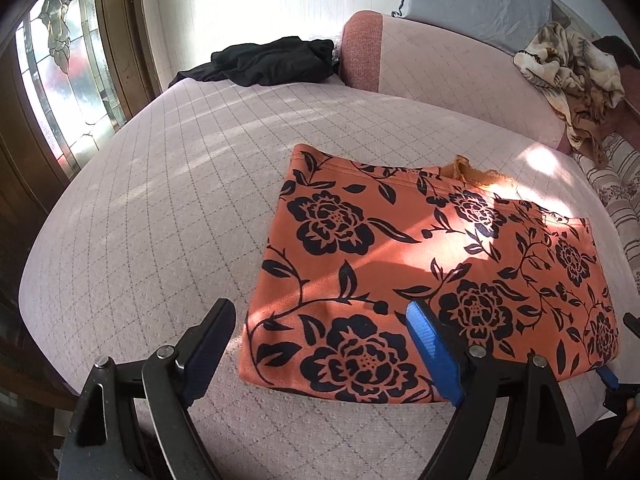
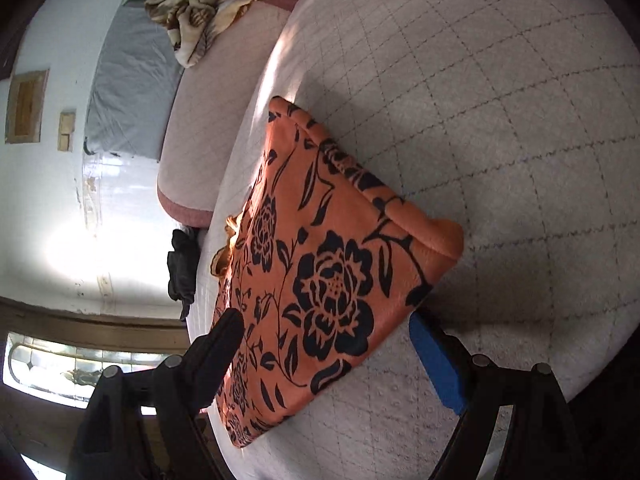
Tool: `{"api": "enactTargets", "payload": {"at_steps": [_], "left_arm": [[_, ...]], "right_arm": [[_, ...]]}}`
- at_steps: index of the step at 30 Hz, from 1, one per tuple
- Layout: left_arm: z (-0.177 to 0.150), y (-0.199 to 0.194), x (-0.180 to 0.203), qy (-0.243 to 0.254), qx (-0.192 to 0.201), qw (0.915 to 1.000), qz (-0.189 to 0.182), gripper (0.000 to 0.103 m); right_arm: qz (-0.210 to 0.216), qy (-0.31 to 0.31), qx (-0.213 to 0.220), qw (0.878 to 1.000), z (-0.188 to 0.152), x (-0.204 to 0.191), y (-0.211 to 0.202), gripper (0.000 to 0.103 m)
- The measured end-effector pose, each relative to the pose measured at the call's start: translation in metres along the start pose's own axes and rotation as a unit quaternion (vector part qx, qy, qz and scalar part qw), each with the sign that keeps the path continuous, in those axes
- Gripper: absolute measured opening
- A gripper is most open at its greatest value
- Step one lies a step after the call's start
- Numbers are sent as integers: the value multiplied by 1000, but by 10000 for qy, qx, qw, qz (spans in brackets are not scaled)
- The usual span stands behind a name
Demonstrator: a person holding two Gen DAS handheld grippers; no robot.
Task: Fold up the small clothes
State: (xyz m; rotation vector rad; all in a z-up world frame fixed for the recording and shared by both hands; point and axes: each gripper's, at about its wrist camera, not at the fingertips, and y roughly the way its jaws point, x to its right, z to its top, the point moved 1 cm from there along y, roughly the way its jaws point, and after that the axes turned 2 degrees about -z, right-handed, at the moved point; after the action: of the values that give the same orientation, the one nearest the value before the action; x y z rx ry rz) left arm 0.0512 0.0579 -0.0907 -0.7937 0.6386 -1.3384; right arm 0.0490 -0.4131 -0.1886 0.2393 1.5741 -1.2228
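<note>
An orange garment with black flowers (image 1: 420, 272) lies folded into a flat rectangle on the quilted pink bed (image 1: 160, 208). My left gripper (image 1: 320, 320) is open just above its near left corner and holds nothing. The garment also shows in the right wrist view (image 2: 320, 272). My right gripper (image 2: 326, 328) is open around the garment's near edge, its fingers on either side and holding nothing. The right gripper's tip (image 1: 628, 324) shows at the right edge of the left wrist view.
A black garment (image 1: 272, 62) lies at the bed's far side. A pink cushion (image 1: 440, 72), a grey pillow (image 1: 472, 4) and a crumpled floral blanket (image 1: 568, 76) lie at the far right. A stained-glass door (image 1: 60, 80) stands to the left.
</note>
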Motion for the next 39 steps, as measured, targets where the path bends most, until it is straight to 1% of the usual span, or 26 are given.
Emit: {"api": "enactTargets", "payload": {"at_steps": [4,8,10,14,16,18,20,21,22,23,24,26,27,29,33,34,35,36,37,38,39], "left_arm": [[2,11,22,187,-108,9998,22,87],[5,15,41,332,-99,9994,-12,87],[5,16,47,390,-93,9992,-17,87],[5,21,53,473,-151,9988,-9,87],[5,24,54,465,-168,9988,-13,87],[5,26,55,461,-185,9988,-29,87],[5,28,57,483,-185,9987,-16,87],[5,28,57,491,-184,9986,-13,87],[5,29,57,493,-196,9986,-25,87],[6,29,58,486,-204,9986,-39,87],[6,29,57,465,-191,9987,-46,87],[6,29,55,413,-168,9990,-51,87],[6,29,55,406,-195,9990,-63,87],[6,29,54,415,-189,9989,-66,87],[7,24,51,397,-90,9992,-49,87],[8,24,49,372,-61,9993,-44,87],[8,25,48,345,-67,9994,-44,87],[8,29,49,326,-122,9994,-58,87],[8,32,50,345,-197,9992,-77,87],[8,34,51,389,-215,9990,-79,87],[7,35,52,420,-173,9990,-45,87]], "right_arm": [[2,-18,104,9999,7,-3,7,88],[72,-117,85,9999,8,-4,7,88],[100,-96,89,9999,7,-4,7,88],[23,-233,113,9997,7,-9,7,88],[-66,-458,167,9988,8,-15,4,85],[-154,-738,260,9968,8,-25,1,74],[-305,-975,337,9942,8,-31,1,72],[-408,-1006,298,9936,9,-31,4,72],[-512,-904,138,9945,9,-25,12,73],[-479,-742,94,9960,10,-18,15,73],[-390,-671,177,9968,10,-16,13,73],[-418,-753,166,9961,12,-21,13,72],[-450,-890,179,9949,12,-25,13,56],[-662,-1161,126,9909,11,-32,15,12],[-968,-1719,498,9791,1,-55,1,12],[-1068,-1765,523,9771,-1,-55,1,12],[-1202,-1725,482,9765,-1,-50,5,14],[-1414,-1639,272,9759,1,-41,14,21],[-1405,-1412,24,9800,3,-28,21,22],[-1136,-1174,81,9865,6,-22,15,25],[-1061,-1099,111,9882,9,-22,7,37]]}}
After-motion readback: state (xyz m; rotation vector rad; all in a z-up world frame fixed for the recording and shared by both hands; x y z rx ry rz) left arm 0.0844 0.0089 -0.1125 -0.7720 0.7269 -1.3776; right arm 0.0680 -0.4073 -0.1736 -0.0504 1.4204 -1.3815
